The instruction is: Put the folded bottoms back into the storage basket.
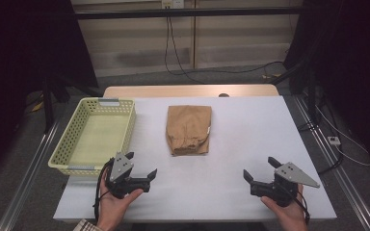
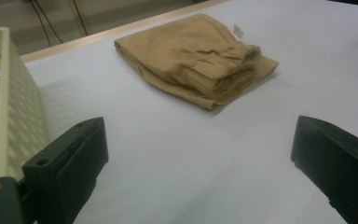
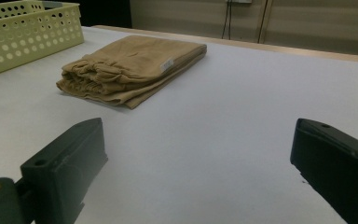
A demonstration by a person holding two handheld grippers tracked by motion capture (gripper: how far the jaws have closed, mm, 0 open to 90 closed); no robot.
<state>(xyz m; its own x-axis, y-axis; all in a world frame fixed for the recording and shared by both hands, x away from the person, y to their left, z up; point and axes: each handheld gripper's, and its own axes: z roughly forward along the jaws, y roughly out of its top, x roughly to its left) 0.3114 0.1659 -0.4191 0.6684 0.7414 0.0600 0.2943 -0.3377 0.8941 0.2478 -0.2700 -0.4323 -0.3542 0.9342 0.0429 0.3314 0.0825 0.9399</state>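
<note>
- At the centre of the high view, a folded tan garment (image 1: 189, 130) lies flat on the white table (image 1: 241, 144), its gathered waistband toward the bottom of the frame and a small white tag on its right edge.
- To the left of the frame, a pale yellow perforated basket (image 1: 62, 153) sits on the table, apart from the garment; nothing shows inside it.
- At the lower left, the left gripper (image 1: 142, 166) is held in the person's left hand (image 1: 115, 202), jaws spread wide with nothing between them, just beside the basket's near right corner.
- At the lower right, the right gripper (image 1: 260, 169) is held in the right hand (image 1: 289, 211), jaws likewise wide apart and empty, well apart from the garment.
- In both gripper views the garment lies beyond the open jaws, untouched.
</note>
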